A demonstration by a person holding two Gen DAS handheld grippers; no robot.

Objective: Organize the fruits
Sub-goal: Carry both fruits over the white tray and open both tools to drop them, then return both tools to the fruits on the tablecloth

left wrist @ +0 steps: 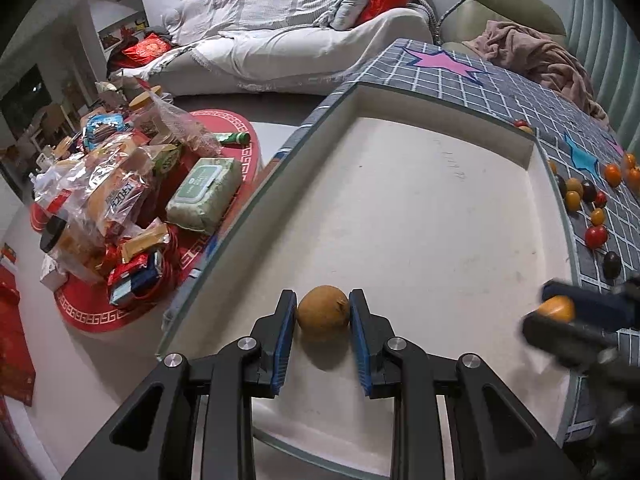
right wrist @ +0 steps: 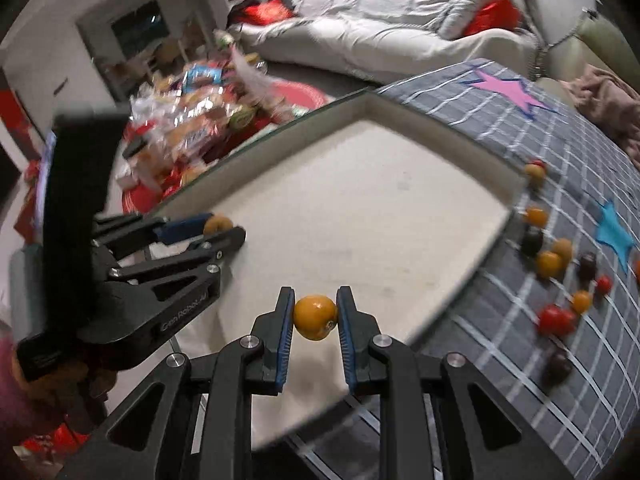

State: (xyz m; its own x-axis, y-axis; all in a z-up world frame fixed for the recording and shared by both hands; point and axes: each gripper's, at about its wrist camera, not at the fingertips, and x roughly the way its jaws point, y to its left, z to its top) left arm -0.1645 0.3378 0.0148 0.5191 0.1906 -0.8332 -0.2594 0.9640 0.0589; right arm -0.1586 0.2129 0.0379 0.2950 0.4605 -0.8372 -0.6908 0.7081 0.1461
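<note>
Two fruits are in transit: left gripper (left wrist: pixel 323 312) jaws hold a brown fruit (left wrist: pixel 323 310) over the empty tray (left wrist: pixel 440 208), right gripper (right wrist: pixel 316 316) jaws hold an orange fruit (right wrist: pixel 315 317); many small fruits (right wrist: pixel 556 320) remain on the checked cloth (right wrist: pixel 520 360).

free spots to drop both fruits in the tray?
The white tray floor is bare from its far wall down to both grippers. The left gripper holds a brown fruit near the left rim; the right gripper holds an orange fruit near the right rim. Crowded: the loose fruits on the checked cloth right of the tray.
</note>
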